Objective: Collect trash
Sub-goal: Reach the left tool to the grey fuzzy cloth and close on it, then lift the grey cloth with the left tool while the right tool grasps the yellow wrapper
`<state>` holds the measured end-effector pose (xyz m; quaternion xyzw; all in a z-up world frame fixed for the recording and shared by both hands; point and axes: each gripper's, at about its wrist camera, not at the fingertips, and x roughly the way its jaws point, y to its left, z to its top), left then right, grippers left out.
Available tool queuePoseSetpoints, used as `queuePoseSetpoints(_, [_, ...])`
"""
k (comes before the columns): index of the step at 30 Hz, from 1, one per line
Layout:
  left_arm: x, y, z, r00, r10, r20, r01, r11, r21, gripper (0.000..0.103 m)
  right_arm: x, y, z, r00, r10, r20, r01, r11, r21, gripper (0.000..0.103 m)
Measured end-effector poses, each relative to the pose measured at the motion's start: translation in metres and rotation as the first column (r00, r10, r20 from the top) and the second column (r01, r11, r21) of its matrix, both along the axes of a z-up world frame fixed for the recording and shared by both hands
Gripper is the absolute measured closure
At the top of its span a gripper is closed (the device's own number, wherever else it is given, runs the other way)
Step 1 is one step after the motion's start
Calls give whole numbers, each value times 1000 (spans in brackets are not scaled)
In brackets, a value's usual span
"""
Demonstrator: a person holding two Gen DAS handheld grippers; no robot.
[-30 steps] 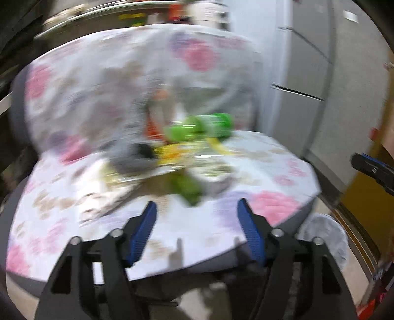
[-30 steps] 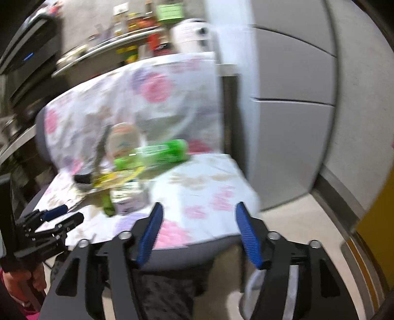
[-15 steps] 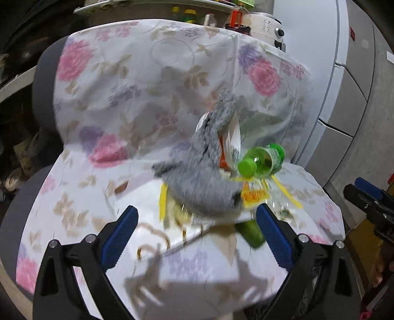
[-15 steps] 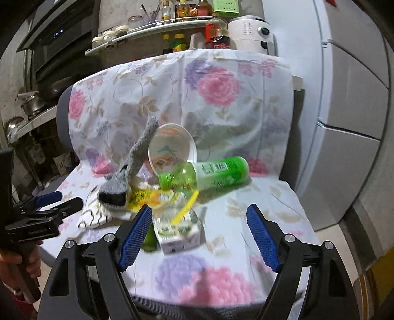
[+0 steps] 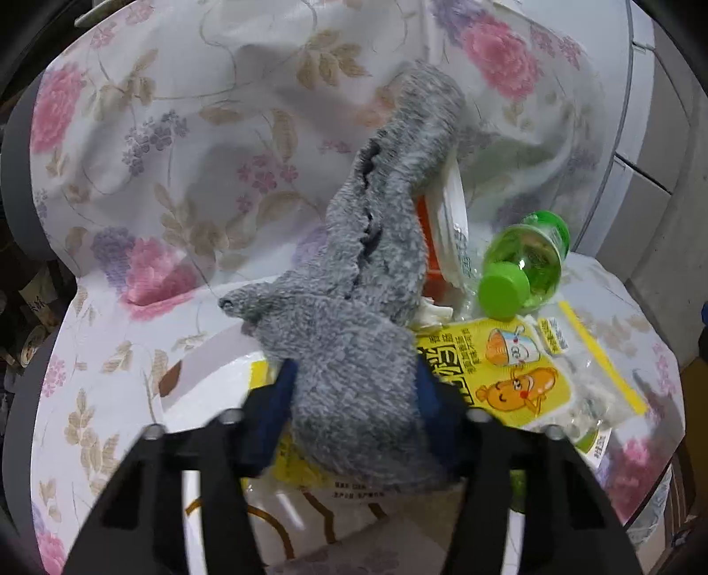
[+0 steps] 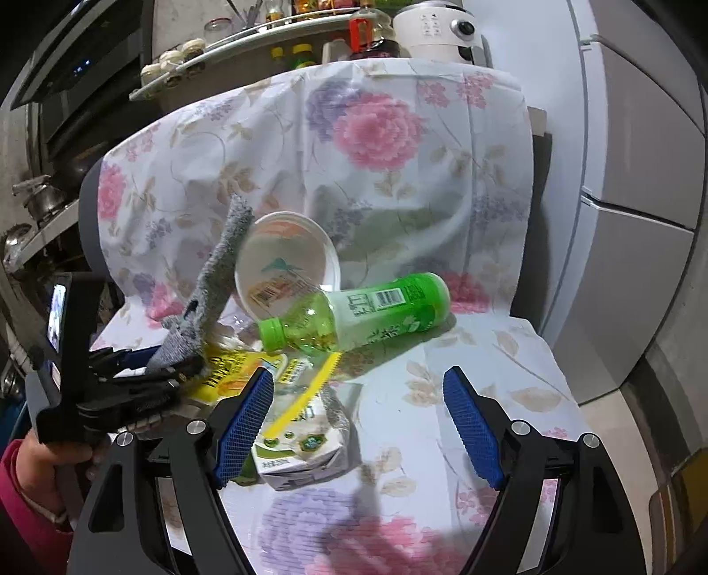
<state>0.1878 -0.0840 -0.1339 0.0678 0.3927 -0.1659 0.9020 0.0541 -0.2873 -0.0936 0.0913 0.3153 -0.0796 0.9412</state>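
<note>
A grey sock (image 5: 367, 274) lies over a heap of trash on a chair seat with a floral cover (image 6: 486, 354). My left gripper (image 5: 354, 389) has its jaws closing, and both blue pads touch the sock's toe end. The right wrist view shows the same left gripper (image 6: 155, 367) at the left. In the heap are a green plastic bottle (image 6: 367, 314) on its side, a clear plastic bowl (image 6: 283, 265), a yellow snack wrapper (image 5: 509, 376) and a small drink carton (image 6: 305, 451). My right gripper (image 6: 358, 415) is open just in front of the heap, its left finger beside the carton.
A grey refrigerator (image 6: 641, 221) stands right of the chair. Behind the chair back a shelf (image 6: 265, 26) holds jars and bottles, with a white appliance (image 6: 438, 26) beside it. A hand in a pink sleeve (image 6: 26, 477) holds the left gripper. The seat's front edge is near.
My left gripper has moved forward up to the grey sock and its jaws have narrowed around the toe. My right gripper has come a little closer to the heap and stays open.
</note>
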Motion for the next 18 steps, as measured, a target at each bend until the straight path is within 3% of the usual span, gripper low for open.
queuePoseSetpoints(9, [-22,42,83,982,44,185,-14,987,-161,85,-13,3,14,999,-3,37,4,1000,-4,24])
queuePoseSetpoints(15, [-65,85,124,948,136,288,-69,970,-232,86,-22,11,22,999,1,44,0,1000,-27,19])
queuePoseSetpoints(18, [-81,105,129,929,195,316,-122,964,-236,86,-21,16,21,999,5,37,-4,1000,-27,19])
